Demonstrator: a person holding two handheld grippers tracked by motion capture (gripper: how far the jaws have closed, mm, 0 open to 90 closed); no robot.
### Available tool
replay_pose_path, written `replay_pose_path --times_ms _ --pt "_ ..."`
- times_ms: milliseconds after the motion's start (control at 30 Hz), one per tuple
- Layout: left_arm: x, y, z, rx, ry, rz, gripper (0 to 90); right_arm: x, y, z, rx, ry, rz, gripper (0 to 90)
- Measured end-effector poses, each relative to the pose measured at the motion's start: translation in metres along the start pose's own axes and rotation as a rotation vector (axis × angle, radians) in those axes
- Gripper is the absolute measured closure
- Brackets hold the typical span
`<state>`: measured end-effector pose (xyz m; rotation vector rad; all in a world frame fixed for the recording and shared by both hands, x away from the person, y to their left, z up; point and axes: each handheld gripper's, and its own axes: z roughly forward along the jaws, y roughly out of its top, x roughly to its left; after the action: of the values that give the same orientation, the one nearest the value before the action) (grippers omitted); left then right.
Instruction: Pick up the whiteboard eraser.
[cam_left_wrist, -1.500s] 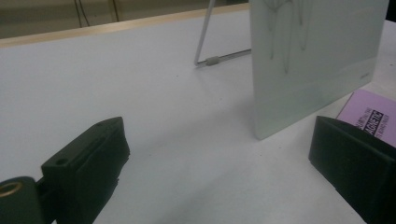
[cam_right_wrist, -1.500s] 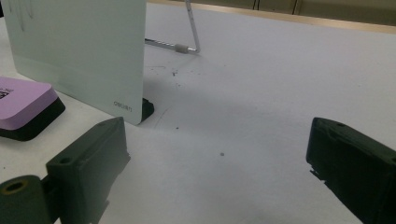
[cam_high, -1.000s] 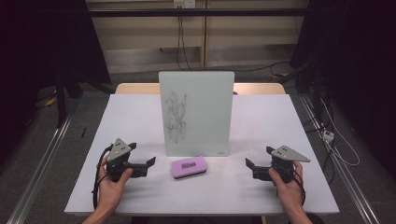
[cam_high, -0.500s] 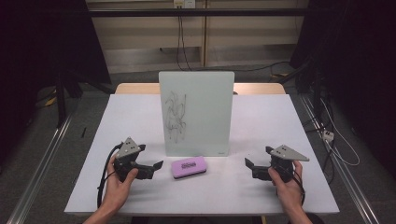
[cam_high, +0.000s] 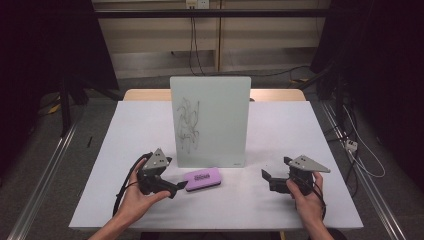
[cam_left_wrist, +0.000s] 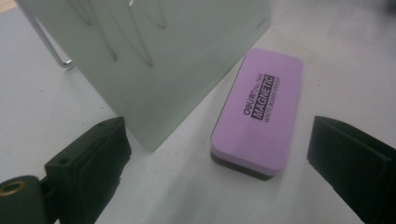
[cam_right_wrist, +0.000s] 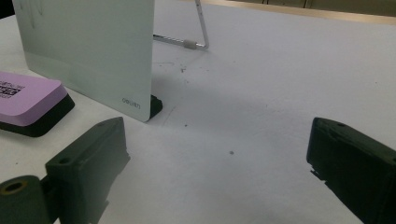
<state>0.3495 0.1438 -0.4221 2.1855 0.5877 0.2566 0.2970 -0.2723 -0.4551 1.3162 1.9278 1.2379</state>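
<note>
A purple whiteboard eraser (cam_high: 202, 178) (cam_left_wrist: 259, 111) (cam_right_wrist: 23, 100) lies flat on the white table (cam_high: 140, 125), just in front of an upright glass whiteboard (cam_high: 210, 120) (cam_left_wrist: 140, 51) (cam_right_wrist: 88, 51) that carries dark scribbles (cam_high: 187, 125). My left gripper (cam_high: 176, 189) (cam_left_wrist: 219, 163) is open, its jaws spread wide with the eraser's near end right ahead of them, not touching. At the right, my right gripper (cam_high: 266, 179) (cam_right_wrist: 219, 163) is open too, pointing left at bare table near the board's lower right corner.
The board leans on a wire stand (cam_right_wrist: 194, 42) behind it. A wooden strip (cam_high: 150, 94) runs along the table's far edge. Cables (cam_high: 360, 155) trail over the floor to the right, and metal rails (cam_high: 45, 165) flank the table.
My left gripper has moved right and slightly forward, closing in on the eraser until its jaws sit just short of it. The right gripper has stayed in place.
</note>
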Motion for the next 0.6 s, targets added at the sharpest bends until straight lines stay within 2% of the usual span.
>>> replay_pose_path --times_ms 33,67,133,200,333,367,400,467,533,600 --pt "-0.001 0.002 0.001 0.011 0.015 0.005 5.7 0.000 0.000 0.000 0.001 0.000 0.000 4.7" --pt "0.000 0.004 0.002 0.011 -0.015 0.002 5.7 0.000 0.000 0.000 0.002 -0.002 0.000 4.7" --pt "0.000 0.008 0.005 0.014 -0.013 0.008 5.7 -0.001 0.000 0.000 -0.001 -0.003 0.003 4.7" --pt "-0.001 0.012 0.008 0.009 -0.033 0.012 5.6 0.000 0.000 -0.001 0.001 -0.007 0.001 4.7" --pt "-0.003 0.018 0.013 0.032 -0.058 0.030 5.7 0.001 0.001 -0.002 -0.001 -0.008 0.002 4.7" --pt "-0.005 0.019 0.014 0.044 -0.039 0.036 5.7 0.001 0.001 -0.001 -0.002 -0.008 -0.001 4.7" --pt "-0.004 0.020 0.015 0.047 -0.065 0.043 5.8 0.001 0.001 -0.001 -0.005 -0.008 -0.005 4.7" --pt "-0.006 0.021 0.017 0.045 -0.076 0.036 6.6 0.001 0.001 0.000 -0.002 -0.009 -0.005 4.7" --pt "-0.005 0.024 0.019 0.077 -0.090 0.066 7.0 0.001 0.001 0.000 0.001 -0.009 -0.005 4.7" --pt "-0.006 0.027 0.021 0.077 -0.090 0.060 7.7 0.001 0.001 0.000 0.000 -0.009 -0.005 4.7"
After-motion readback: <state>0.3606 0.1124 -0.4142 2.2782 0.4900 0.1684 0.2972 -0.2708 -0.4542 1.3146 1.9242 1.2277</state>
